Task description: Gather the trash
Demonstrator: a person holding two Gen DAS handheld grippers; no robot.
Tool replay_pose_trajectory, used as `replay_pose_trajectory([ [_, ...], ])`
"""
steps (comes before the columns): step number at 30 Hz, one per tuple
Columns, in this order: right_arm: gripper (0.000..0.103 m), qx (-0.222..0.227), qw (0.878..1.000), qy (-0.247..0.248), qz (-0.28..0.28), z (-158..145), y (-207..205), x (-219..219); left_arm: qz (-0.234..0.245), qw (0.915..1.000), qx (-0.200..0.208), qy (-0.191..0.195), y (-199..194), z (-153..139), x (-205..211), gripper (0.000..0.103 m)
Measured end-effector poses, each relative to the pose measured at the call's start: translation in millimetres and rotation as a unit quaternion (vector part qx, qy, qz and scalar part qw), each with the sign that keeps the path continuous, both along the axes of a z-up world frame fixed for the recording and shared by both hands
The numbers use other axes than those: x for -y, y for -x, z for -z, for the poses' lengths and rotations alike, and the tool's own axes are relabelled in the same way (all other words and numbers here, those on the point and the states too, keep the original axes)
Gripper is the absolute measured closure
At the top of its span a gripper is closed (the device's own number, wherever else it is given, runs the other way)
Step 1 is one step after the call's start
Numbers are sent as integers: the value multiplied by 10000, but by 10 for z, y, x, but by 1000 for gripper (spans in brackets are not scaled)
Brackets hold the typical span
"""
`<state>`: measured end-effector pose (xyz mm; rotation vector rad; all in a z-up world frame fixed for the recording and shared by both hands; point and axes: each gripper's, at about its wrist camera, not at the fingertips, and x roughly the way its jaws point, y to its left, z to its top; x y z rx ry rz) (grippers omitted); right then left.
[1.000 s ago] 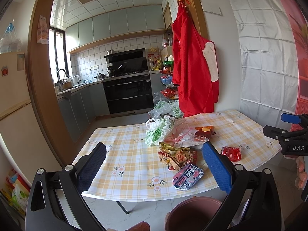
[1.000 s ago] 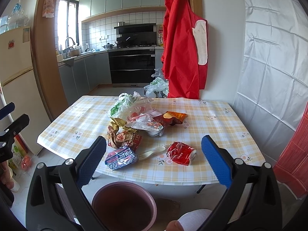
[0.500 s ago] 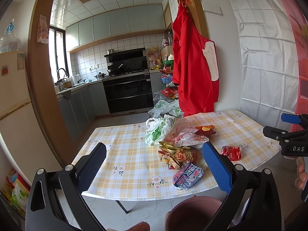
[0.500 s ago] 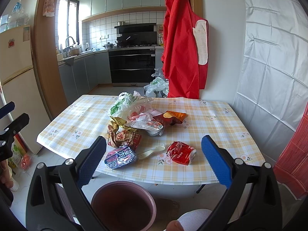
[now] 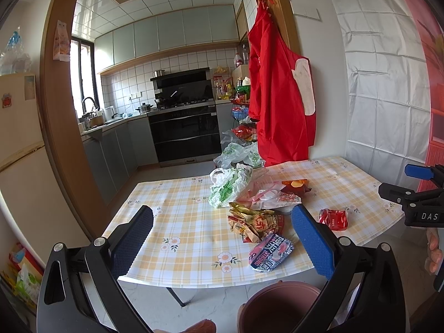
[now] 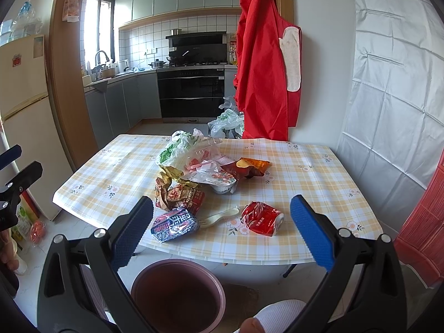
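Note:
Trash lies in a pile on the checked tablecloth: a green-and-white plastic bag, crumpled wrappers, a dark snack pack, a white plastic spoon, a crushed red can and an orange packet. A brown bin stands on the floor below the table's near edge. My right gripper is open and empty, above the bin and short of the table. My left gripper is open and empty, off the table's near left side; the snack pack and can show there too.
A red apron hangs on the wall behind the table. Plastic bags lie on the floor beyond it. A fridge stands at the left. The kitchen with an oven lies behind. The bin's rim also shows in the left wrist view.

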<state>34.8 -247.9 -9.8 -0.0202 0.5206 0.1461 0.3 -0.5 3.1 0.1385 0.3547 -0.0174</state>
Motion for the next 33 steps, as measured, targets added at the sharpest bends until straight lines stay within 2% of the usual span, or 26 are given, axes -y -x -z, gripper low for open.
replay_pose_trajectory([
  [9,6,-7,10000,14,-12,33,6,-7,17,10000,-15,-4,7,-13,-7,5],
  [10,6,-10,10000,15,-17,33,5,-8,20,10000,-21,-8,28,102,-24,5],
  [15,6,-58,10000,4,-30,75,-1,-20,36,10000,-25,1,37,108,-21,5],
  [24,6,-138,9999,52,-56,244,-72,-6,514,9984,76,207,43,278,9,5],
  [27,6,-232,9997,40,29,365,-167,114,461,9988,-79,143,-75,454,14,5],
  [30,6,-330,9992,-19,227,533,-241,313,506,9976,-424,230,-229,670,-5,5],
  [33,6,-426,9985,138,313,742,-313,438,484,9966,-630,216,-350,866,9,5],
])
